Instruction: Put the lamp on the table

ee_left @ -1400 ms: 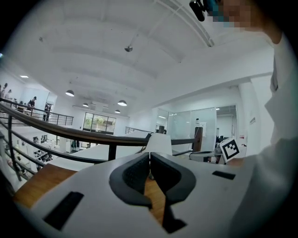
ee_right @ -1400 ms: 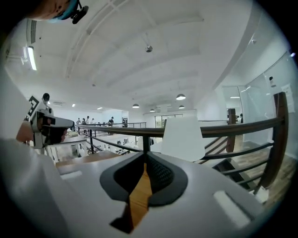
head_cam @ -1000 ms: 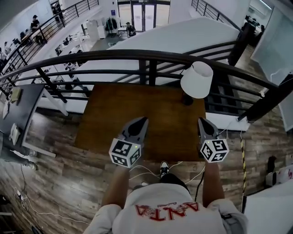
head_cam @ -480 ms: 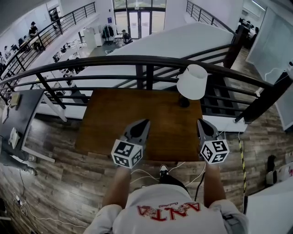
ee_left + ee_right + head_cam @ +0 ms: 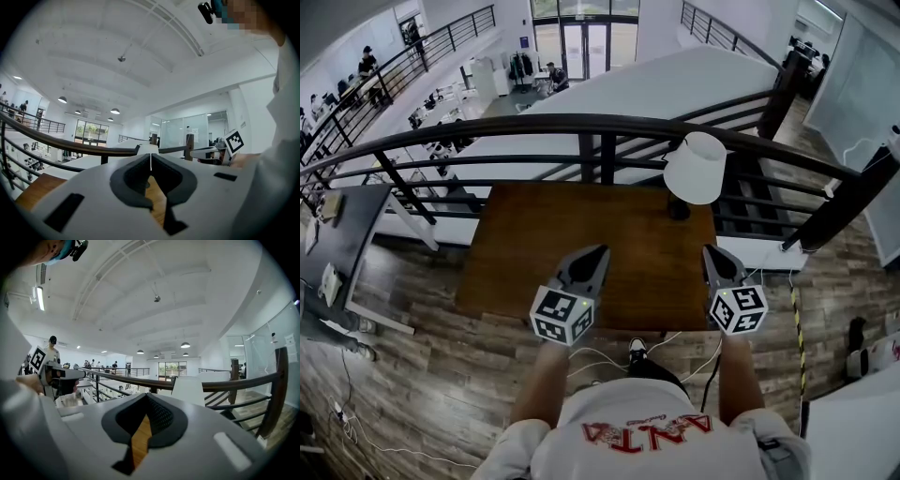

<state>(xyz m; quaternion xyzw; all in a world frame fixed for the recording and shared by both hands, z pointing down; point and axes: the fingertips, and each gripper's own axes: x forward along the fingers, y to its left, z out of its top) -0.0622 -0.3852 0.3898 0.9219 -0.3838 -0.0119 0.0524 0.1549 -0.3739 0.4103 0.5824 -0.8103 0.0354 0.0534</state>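
The lamp, with a white shade [image 5: 698,169] and a dark base [image 5: 679,210], stands upright on the far right corner of the brown wooden table [image 5: 572,253]. My left gripper [image 5: 598,251] hovers over the table's near edge, shut, with nothing between its fingers. My right gripper [image 5: 711,251] hovers over the near right edge, also shut and empty, well short of the lamp. The right gripper view shows the meeting jaw tips [image 5: 146,397], with the white shade [image 5: 190,390] beyond them to the right. In the left gripper view the closed tips [image 5: 151,161] point over the wood.
A black curved railing [image 5: 600,127] runs just behind the table, with a drop to a lower floor beyond it. Cables [image 5: 591,356] lie on the plank floor by my shoe [image 5: 635,347]. A dark desk [image 5: 342,234] stands to the left.
The lamp has not moved. Both grippers hold almost the same place, shut; only the head view has shifted a little.
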